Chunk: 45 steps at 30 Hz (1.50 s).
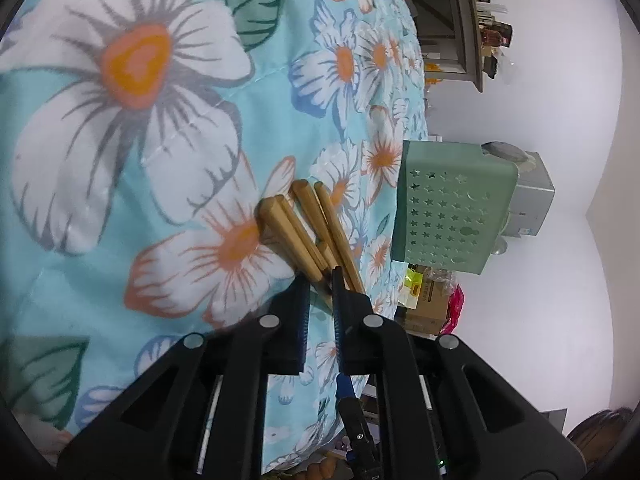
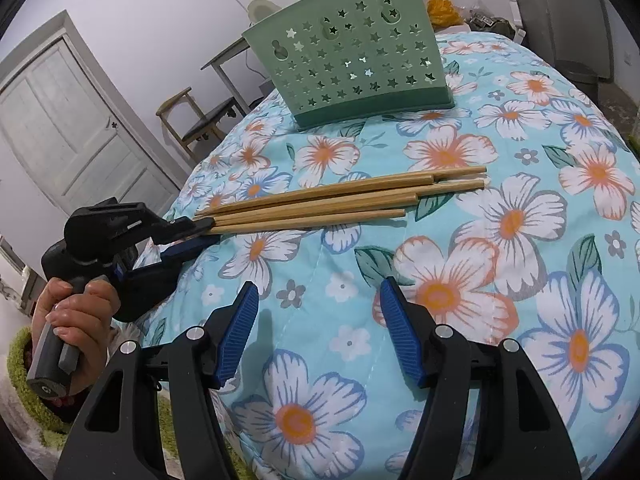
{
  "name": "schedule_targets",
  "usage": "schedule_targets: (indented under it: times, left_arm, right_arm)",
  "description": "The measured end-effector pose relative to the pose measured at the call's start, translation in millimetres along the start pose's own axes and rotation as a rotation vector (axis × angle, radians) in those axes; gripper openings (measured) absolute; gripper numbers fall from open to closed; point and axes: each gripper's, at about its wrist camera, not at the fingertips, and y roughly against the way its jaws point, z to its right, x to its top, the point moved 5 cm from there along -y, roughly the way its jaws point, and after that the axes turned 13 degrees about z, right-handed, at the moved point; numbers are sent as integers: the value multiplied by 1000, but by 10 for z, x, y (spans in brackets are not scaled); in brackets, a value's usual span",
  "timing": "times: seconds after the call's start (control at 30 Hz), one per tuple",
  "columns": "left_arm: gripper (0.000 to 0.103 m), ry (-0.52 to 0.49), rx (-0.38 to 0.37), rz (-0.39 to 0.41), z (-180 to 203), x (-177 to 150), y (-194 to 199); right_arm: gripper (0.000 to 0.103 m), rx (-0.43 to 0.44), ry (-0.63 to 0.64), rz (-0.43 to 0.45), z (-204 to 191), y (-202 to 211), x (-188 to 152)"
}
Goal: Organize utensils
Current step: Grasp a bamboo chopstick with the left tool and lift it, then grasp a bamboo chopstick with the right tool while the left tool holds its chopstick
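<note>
Several wooden chopsticks (image 2: 340, 204) lie in a bundle on the floral tablecloth (image 2: 460, 240). My left gripper (image 1: 321, 280) is shut on their thin ends; the thick ends (image 1: 296, 216) point away from it. In the right wrist view the left gripper (image 2: 196, 228) clamps the bundle at the table's left edge. A green utensil holder (image 2: 348, 64) with star cut-outs stands upright at the far side, and also shows in the left wrist view (image 1: 452, 208). My right gripper (image 2: 318, 328) is open and empty above the cloth, nearer than the chopsticks.
A grey door (image 2: 68, 128), a wooden chair (image 2: 196, 120) and a small table (image 2: 228, 56) stand to the left beyond the table edge. A yellow bag (image 2: 440, 8) and clutter sit behind the holder.
</note>
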Motion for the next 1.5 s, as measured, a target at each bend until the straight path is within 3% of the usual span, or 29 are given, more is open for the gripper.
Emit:
schedule_targets:
  times: [0.33,0.43,0.53,0.67,0.73,0.93,1.07,1.23,1.4,1.5]
  left_arm:
    - [9,-3,15,0,-30,-23,208]
    - [19,43,18,-18,-140,9,200]
    - [21,66,19,-23,-153,34,155]
    - [19,76,33,-15,-162,51,124]
    - [10,78,49,-9,-184,59,99]
    - [11,46,35,-11,-195,45,122]
    - [9,-9,15,-18,-131,50,169]
    - [6,-158,-49,33,187,134,336]
    - [4,-334,-130,155,632,344,715]
    - [4,-430,-168,242,895,470,953]
  right_arm:
    - [62,-38,6,0,-25,-18,3]
    - [62,-47,16,-3,-38,-30,3]
    - [62,-53,20,-3,-40,-37,4]
    - [62,-62,23,-2,-44,-39,-2]
    - [62,-66,28,0,-51,-39,-7]
    - [62,-78,36,3,-63,-55,-9]
    - [62,-89,39,11,-71,-54,-11]
    - [62,-99,53,15,-75,-50,-20]
    - [62,-130,117,4,-134,-54,-19]
    - [52,-125,192,8,-291,-57,9]
